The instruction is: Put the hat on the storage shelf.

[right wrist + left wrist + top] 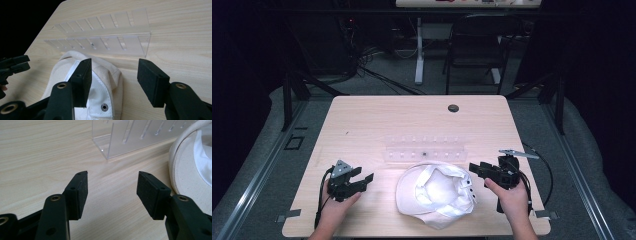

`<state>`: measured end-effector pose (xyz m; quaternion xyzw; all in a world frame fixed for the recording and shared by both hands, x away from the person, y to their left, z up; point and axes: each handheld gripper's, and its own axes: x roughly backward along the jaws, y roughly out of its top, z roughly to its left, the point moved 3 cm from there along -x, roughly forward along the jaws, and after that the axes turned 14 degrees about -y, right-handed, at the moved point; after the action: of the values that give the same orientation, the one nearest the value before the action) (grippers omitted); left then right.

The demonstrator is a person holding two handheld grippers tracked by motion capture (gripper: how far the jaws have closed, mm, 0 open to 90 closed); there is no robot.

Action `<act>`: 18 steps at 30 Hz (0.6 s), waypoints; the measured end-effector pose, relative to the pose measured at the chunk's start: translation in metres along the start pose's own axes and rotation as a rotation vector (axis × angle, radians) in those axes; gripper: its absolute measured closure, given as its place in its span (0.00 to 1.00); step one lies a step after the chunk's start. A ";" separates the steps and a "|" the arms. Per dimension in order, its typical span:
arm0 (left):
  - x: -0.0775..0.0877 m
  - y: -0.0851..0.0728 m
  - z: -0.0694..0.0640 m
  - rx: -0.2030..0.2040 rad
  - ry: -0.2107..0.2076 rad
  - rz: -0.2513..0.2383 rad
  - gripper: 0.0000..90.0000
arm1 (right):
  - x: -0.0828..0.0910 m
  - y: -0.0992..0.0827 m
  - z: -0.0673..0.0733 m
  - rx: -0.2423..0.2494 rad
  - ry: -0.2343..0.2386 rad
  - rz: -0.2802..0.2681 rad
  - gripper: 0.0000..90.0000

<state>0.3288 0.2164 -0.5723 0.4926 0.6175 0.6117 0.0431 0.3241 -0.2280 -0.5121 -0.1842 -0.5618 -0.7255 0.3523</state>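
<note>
In the high view, a white cap (435, 192) lies upside down on the near middle of the light wooden counter (362, 120), its inside facing up and its brim toward the left. Just behind it, almost touching its far edge, stands a clear acrylic rack (424, 149) with a row of slots. The left gripper (364, 181) is held low over the counter to the left of the cap, a little apart from it, its fingers pointing toward the cap and spread wide with nothing between them. The right gripper (475, 168) sits at the cap's right edge, just beside its back strap, its fingers also spread wide and pointing left. Beyond the counter, a folding chair (477, 45) stands on the grey floor.

In the left gripper view, the two black fingers (79, 192) stand wide apart above bare wood. The cap's brim (190, 175) curves in at the right, close to the right finger but not between the two. A corner of the clear rack (120, 142) rises ahead.

In the right gripper view, the fingers (82, 80) are wide open. The left finger hovers over the cap's back (105, 77), above a metal snap (104, 107); whether it touches the fabric I cannot tell. The right finger is over bare counter. The rack (105, 37) stretches across behind the cap, and the other gripper (13, 65) shows at the far left.
</note>
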 end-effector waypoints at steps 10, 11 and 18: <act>0.000 0.000 -0.002 -0.014 0.001 0.013 0.48 | -0.004 -0.002 0.004 0.016 0.013 0.044 0.51; 0.001 -0.001 -0.002 -0.014 -0.001 0.012 0.48 | -0.003 -0.002 0.005 0.013 0.012 0.040 0.51; 0.001 -0.002 -0.006 -0.024 -0.005 0.017 0.48 | 0.000 0.003 0.015 0.022 0.045 0.054 0.51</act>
<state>0.3227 0.2136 -0.5720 0.4987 0.6059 0.6181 0.0453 0.3246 -0.2142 -0.5055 -0.1792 -0.5566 -0.7135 0.3861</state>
